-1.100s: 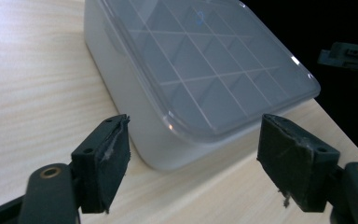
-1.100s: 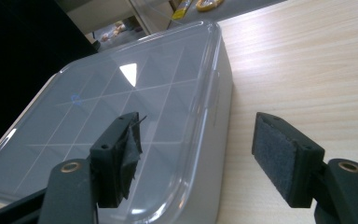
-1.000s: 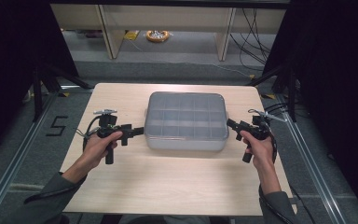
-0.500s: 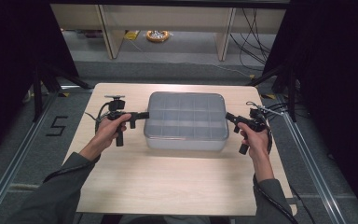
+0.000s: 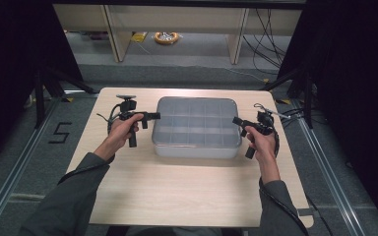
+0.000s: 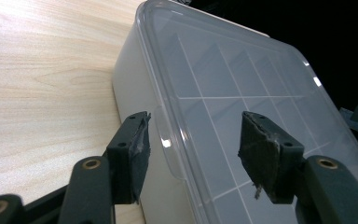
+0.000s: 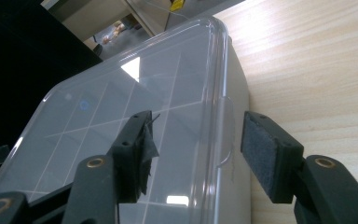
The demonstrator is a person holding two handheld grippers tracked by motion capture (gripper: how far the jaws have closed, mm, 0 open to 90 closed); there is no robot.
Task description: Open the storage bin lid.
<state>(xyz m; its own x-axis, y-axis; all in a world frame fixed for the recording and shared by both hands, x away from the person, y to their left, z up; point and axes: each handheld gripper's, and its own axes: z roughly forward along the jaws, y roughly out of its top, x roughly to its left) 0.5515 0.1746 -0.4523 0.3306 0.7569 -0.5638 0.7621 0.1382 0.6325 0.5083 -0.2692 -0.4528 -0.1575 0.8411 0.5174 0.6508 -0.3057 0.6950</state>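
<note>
Both grippers have closed in on the clear plastic compartment box [image 5: 197, 127] from opposite ends since a second ago, when each stood a little off it. The left gripper [image 5: 150, 116] now straddles the lid's left edge at its small tab [image 6: 168, 142]; the right gripper [image 5: 237, 121] straddles the matching tab [image 7: 225, 128] on the right edge. Both sets of jaws have just been closing. In each gripper view the pads stand apart, one above the lid and one beside the wall, with gaps showing; neither clamps the rim yet. Judgement: the work in hand is gripping the two end tabs, probably to lift the lid, and the grasp is nearly made but not complete.

The box sits at the middle of the pale wooden table [image 5: 177, 196], lid on, compartments apparently empty. Beyond the table, grey floor, table legs [image 5: 113, 34], loose cables [image 5: 270, 24] and a yellow ring-shaped object [image 5: 166, 37] lie in a dark-curtained room.
</note>
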